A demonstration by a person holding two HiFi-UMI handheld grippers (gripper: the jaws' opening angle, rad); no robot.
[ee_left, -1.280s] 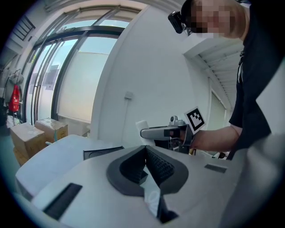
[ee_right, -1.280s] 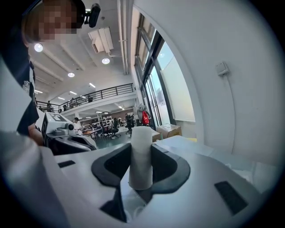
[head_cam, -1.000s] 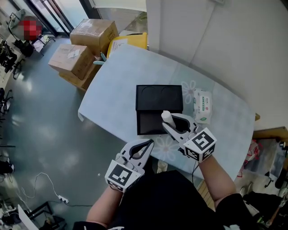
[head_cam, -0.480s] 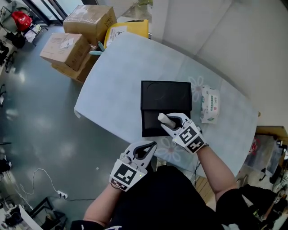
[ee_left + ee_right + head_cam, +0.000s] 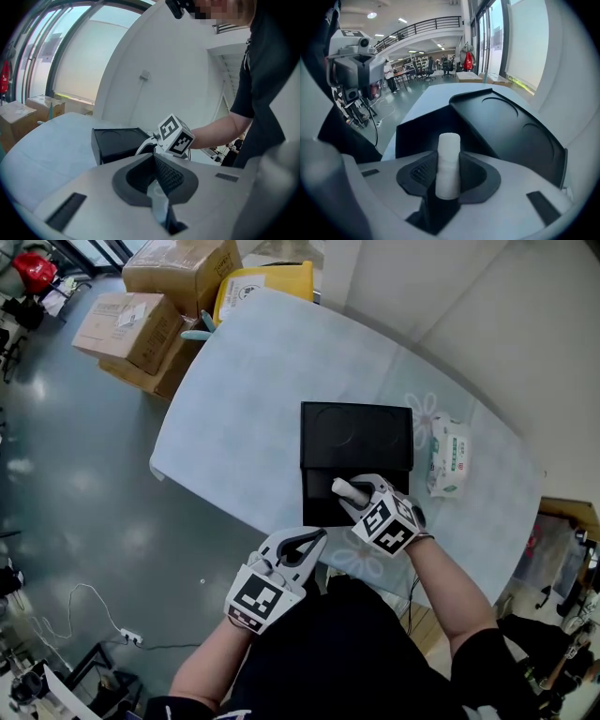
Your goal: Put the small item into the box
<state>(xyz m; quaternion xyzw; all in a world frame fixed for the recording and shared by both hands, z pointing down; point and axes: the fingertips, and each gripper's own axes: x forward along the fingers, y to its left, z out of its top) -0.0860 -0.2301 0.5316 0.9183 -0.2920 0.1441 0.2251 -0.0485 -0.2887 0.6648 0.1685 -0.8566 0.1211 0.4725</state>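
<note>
A small white cylinder [image 5: 448, 164] stands clamped between the jaws of my right gripper [image 5: 359, 493], which is shut on it. In the head view the white cylinder [image 5: 344, 488] hangs over the open black box [image 5: 323, 504], above its near compartment. The box's lid [image 5: 356, 435] lies flat behind, with two round recesses. In the right gripper view the black box [image 5: 426, 126] opens just beyond the cylinder. My left gripper [image 5: 302, 542] stays off the table's near edge with its jaws shut and nothing between them; from its view the black box [image 5: 117, 143] shows ahead.
A pack of wet wipes [image 5: 448, 457] lies right of the box on the pale blue table [image 5: 244, 390]. Cardboard boxes [image 5: 131, 315] and a yellow bin [image 5: 258, 287] stand on the floor past the table's far left end.
My right gripper has carried the cylinder a little further forward over the box's near compartment. The left gripper has hardly moved.
</note>
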